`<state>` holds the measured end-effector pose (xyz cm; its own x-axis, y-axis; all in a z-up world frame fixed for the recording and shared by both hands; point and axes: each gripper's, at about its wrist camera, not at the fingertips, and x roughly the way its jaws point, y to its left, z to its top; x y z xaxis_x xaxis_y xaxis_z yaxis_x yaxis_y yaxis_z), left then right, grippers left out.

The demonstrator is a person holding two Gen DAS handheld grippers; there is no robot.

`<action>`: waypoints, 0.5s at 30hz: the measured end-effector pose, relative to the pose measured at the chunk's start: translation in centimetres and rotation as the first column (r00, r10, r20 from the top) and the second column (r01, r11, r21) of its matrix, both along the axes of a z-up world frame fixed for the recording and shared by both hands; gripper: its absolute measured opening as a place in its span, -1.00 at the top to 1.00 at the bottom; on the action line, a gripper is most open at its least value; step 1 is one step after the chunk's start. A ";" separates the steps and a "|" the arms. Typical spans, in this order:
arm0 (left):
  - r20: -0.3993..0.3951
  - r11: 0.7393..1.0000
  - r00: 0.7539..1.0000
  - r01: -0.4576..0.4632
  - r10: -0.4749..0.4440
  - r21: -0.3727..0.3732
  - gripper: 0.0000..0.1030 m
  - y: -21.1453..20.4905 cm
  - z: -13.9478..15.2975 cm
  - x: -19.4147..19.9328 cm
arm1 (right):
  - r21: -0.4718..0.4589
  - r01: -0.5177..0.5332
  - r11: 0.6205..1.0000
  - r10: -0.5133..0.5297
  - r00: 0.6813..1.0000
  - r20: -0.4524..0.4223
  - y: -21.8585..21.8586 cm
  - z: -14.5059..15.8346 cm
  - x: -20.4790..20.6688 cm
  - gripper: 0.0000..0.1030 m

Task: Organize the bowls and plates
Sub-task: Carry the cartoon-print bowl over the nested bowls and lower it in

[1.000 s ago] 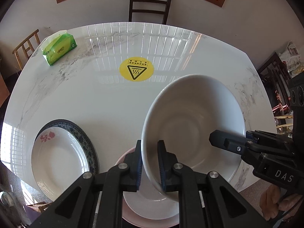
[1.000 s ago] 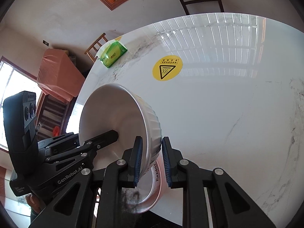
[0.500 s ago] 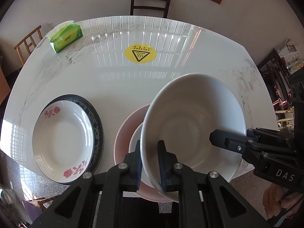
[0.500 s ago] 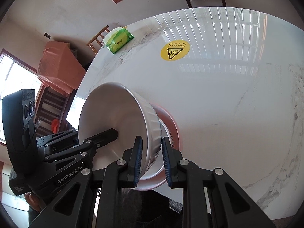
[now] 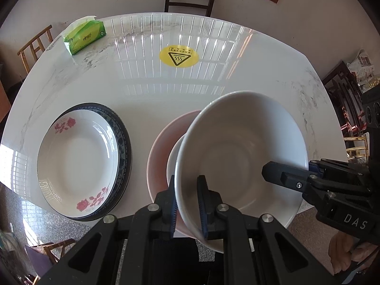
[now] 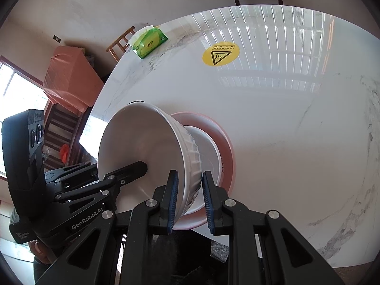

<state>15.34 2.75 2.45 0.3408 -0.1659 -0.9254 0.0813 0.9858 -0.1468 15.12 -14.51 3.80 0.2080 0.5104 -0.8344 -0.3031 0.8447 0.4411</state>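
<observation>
Both grippers hold one large white ribbed bowl [image 5: 239, 156] [image 6: 142, 147] by its rim. My left gripper [image 5: 186, 204] is shut on its near-left rim, and my right gripper [image 6: 188, 199] is shut on the opposite rim, showing at the right [image 5: 292, 178] in the left wrist view. The bowl hangs tilted over a smaller white bowl [image 5: 174, 159] [image 6: 209, 152] that sits in a pink plate [image 5: 161, 147] [image 6: 225, 142] near the table's front edge. Left of them lies a white plate with red flowers [image 5: 76, 156] stacked on a dark blue patterned plate [image 5: 122, 140].
The white marble table [image 5: 147, 87] carries a yellow round warning sticker [image 5: 178, 56] near its middle and a green tissue pack [image 5: 83, 36] at the far left corner. Chairs stand around the table. A person's hand [image 5: 344, 251] grips the right tool.
Both grippers have carried the white bowl back toward the table's near edge, so the pink plate, the smaller bowl and the flowered plate now show more fully beneath and beside it.
</observation>
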 end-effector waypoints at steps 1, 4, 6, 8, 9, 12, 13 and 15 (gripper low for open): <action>-0.005 1.000 1.000 0.000 0.000 -0.001 0.70 0.0 -0.2 0.0 | -0.002 0.000 1.000 0.000 1.000 -0.003 0.0 -0.1 0.0 0.61; -0.015 1.000 1.000 0.000 0.000 -0.004 0.70 0.0 -0.6 0.0 | -0.008 0.004 1.000 -0.004 1.000 -0.009 0.1 -0.5 0.0 0.61; -0.017 1.000 1.000 0.000 0.000 -0.004 0.70 -0.1 -0.8 0.0 | -0.012 0.004 1.000 -0.005 1.000 -0.011 0.2 -0.6 0.1 0.61; -0.018 1.000 1.000 0.000 0.000 -0.006 0.70 0.0 -0.8 0.1 | -0.017 0.002 1.000 -0.002 1.000 -0.010 0.3 -0.8 0.1 0.61; -0.020 1.000 1.000 -0.001 0.000 -0.007 0.70 0.0 -0.9 0.1 | -0.019 0.002 1.000 -0.002 1.000 -0.009 0.4 -0.8 0.1 0.61; -0.026 1.000 1.000 0.000 0.000 -0.007 0.70 0.0 -1.2 0.1 | -0.023 0.002 1.000 -0.003 1.000 -0.013 0.6 -1.1 0.1 0.61; -0.028 1.000 1.000 0.001 -0.001 -0.006 0.70 -0.1 -1.3 0.1 | -0.024 0.003 1.000 -0.003 1.000 -0.016 0.6 -1.2 0.1 0.61; -0.033 1.000 0.999 0.001 -0.001 -0.009 0.70 0.0 -1.5 0.1 | -0.027 0.002 1.000 -0.003 1.000 -0.019 0.6 -1.4 0.1 0.61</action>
